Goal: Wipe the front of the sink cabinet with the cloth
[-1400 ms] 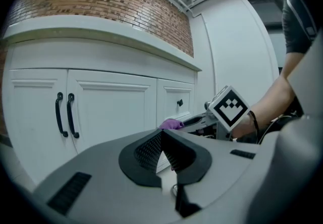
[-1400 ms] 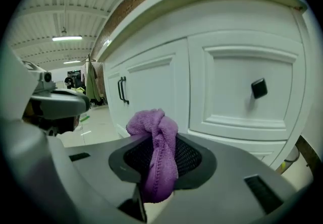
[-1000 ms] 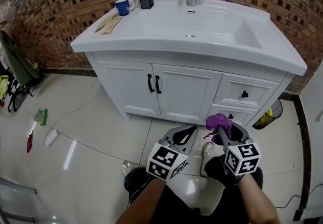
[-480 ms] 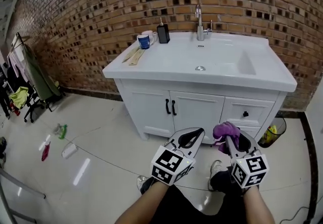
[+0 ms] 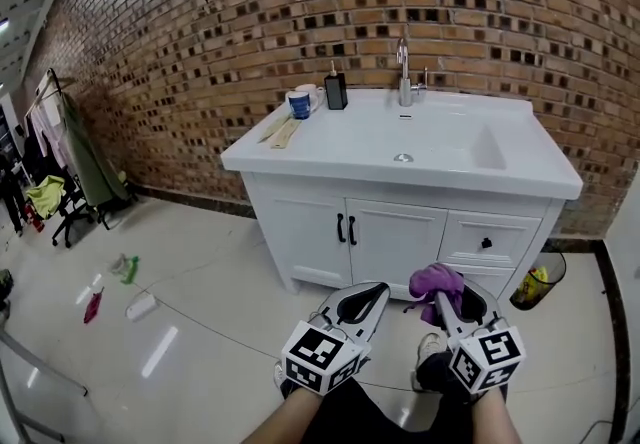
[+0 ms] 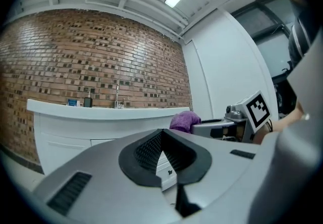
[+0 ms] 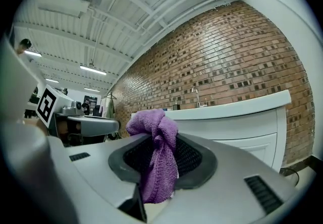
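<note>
Brick wall [image 5: 200, 32] fills more of my view than a second ago: I stand well back from the white sink cabinet [image 5: 400, 232], wiping not begun. My right gripper [image 5: 455, 300] pinches the purple cloth [image 5: 435, 280]; left gripper [image 5: 364, 302] jaws meet, empty

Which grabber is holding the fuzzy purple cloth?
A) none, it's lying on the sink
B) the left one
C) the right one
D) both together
C: the fuzzy purple cloth hangs pinched between the closed jaws of the right gripper, while the left gripper has its jaws shut on nothing.
</note>
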A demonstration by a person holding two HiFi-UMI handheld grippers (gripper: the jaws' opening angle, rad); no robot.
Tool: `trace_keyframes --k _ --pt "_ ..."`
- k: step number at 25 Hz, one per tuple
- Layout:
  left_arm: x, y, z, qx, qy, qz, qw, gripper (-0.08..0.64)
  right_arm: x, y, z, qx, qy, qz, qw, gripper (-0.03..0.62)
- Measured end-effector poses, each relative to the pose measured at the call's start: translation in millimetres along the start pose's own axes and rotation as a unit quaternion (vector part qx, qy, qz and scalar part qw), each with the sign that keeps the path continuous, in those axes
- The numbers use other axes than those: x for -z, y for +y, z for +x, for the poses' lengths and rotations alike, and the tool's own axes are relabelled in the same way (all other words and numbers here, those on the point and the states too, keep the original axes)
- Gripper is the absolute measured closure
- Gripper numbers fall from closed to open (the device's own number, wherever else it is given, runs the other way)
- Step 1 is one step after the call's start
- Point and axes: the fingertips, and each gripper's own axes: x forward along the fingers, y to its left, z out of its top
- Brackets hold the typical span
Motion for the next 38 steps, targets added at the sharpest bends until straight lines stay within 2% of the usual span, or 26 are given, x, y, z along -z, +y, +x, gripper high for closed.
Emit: trace_keyframes --k 9,17,38 --pt "-2.7 -1.2 -7.8 -0.001 -0.016 0.019 0.9997 0.555 -4.0 26.2 2.2 -0.011 -0.015 -0.020 1.000 0.482" --pt "0.5 2.7 -8.2 0.001 -0.019 -0.001 0.9998 0.555 -3.5 24.0 5.1 -0.002 -0.009 -0.031 0.999 0.482" --pt "-2.4 1.2 -9.0 0.004 -0.019 -0.001 0.9998 0.555 -2.3 26.1 -1.3 0.003 -0.003 -0.034 0.999 0.482"
